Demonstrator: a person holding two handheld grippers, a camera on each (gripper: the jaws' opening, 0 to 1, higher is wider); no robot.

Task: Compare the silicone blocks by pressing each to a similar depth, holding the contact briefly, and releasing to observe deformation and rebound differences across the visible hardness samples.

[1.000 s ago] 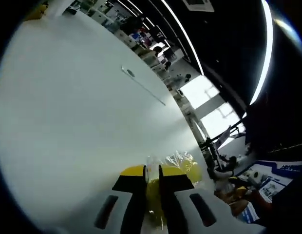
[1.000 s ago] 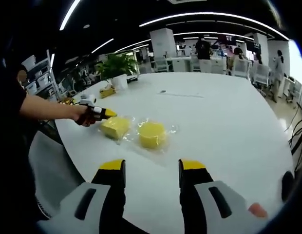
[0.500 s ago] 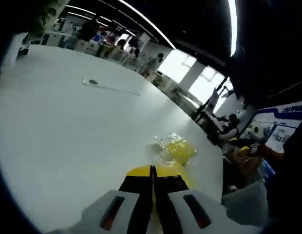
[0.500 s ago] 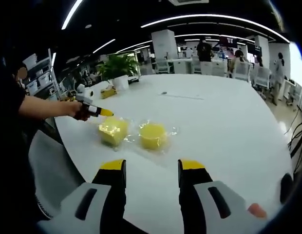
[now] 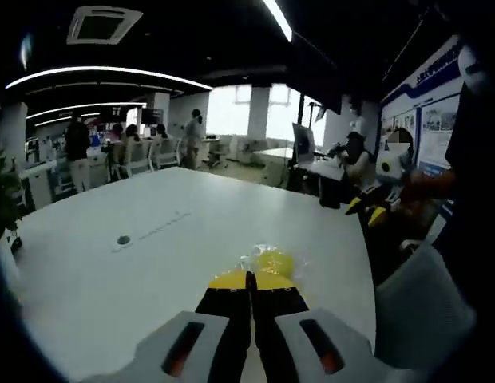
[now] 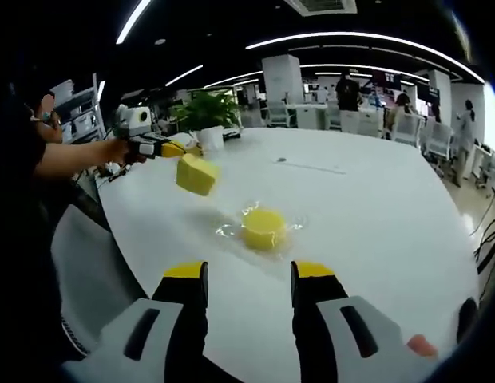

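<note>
A square yellow silicone block [image 6: 196, 175] in clear wrap hangs tilted in the air above the white table [image 6: 375, 207], dangling from the tips of my left gripper [image 6: 176, 148], which a person's hand holds at the left. In the left gripper view that gripper [image 5: 250, 278] has its jaws pressed together; the held block is hidden there. A round yellow block [image 6: 263, 228] in crinkled wrap lies on the table, straight beyond my right gripper [image 6: 246, 272], which is open and empty. The round block [image 5: 271, 262] also lies just past the left jaws. The right gripper [image 5: 366, 211] appears far right.
A potted plant [image 6: 206, 112] stands at the table's far left edge. A small dark disc with a thin cable [image 5: 124, 239] lies mid-table. A grey chair [image 6: 80, 263] sits at the near left edge. People and office chairs fill the background.
The left gripper has closed and lifted the square block off the table, up and left. The round block stays put. The left view has swung round; the right gripper barely moved.
</note>
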